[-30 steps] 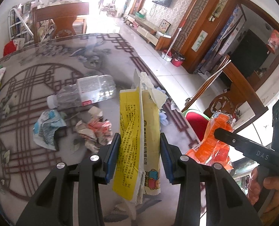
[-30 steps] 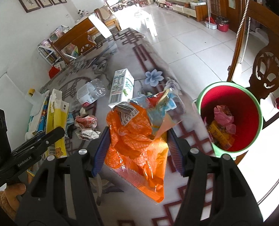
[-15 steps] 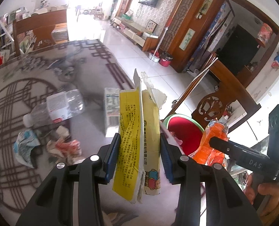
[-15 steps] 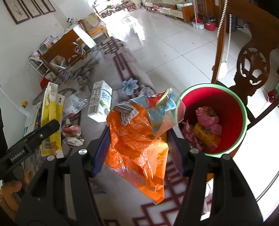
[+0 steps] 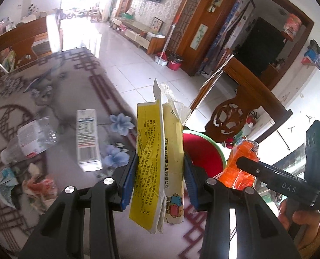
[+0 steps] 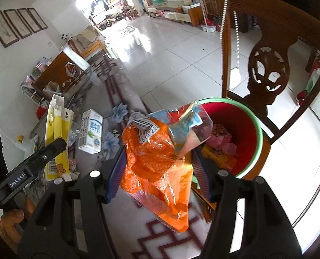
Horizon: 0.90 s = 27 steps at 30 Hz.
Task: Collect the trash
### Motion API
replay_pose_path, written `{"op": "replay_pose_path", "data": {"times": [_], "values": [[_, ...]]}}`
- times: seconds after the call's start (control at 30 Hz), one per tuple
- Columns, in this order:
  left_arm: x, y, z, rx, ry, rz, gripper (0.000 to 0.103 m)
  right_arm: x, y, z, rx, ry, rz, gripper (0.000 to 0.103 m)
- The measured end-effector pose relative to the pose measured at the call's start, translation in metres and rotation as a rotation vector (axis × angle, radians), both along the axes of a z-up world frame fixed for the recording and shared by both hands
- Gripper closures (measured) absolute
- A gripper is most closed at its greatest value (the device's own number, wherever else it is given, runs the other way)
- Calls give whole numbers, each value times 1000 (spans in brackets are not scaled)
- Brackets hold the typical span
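Note:
My left gripper (image 5: 159,179) is shut on a torn yellow carton (image 5: 157,164), held upright above the table's right edge. My right gripper (image 6: 157,172) is shut on a crumpled orange snack wrapper (image 6: 157,161), held near the rim of a red bin with a green rim (image 6: 242,125). The bin holds pink and yellow trash. It also shows in the left wrist view (image 5: 203,149), just behind the carton. The yellow carton also shows in the right wrist view (image 6: 57,133), and the orange wrapper in the left wrist view (image 5: 240,161).
On the patterned table (image 5: 62,90) lie a white milk carton (image 5: 87,142), a clear plastic bottle (image 5: 30,140) and crumpled wrappers (image 5: 37,185). A carved wooden chair (image 6: 268,64) stands behind the bin. White tiled floor (image 6: 170,60) lies beyond.
Both grippers have moved right toward the bin with their loads. The bin now fills more of both views, and the table trash has slid to the left.

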State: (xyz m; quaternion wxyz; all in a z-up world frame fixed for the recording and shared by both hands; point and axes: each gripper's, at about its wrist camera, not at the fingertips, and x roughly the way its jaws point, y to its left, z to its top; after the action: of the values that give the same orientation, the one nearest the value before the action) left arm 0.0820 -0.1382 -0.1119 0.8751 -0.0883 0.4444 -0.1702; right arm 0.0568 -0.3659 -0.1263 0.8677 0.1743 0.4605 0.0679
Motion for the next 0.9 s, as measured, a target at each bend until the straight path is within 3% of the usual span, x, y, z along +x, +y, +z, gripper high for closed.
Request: {"op": "replay_pose_path", "data": {"times": [0.4, 0.9], "values": [[27, -60, -22, -11, 56, -75, 64, 7, -53, -14, -6, 39, -65, 45], [75, -146, -59, 35, 131, -145, 62, 28, -115, -29, 12, 70, -103, 45]]}}
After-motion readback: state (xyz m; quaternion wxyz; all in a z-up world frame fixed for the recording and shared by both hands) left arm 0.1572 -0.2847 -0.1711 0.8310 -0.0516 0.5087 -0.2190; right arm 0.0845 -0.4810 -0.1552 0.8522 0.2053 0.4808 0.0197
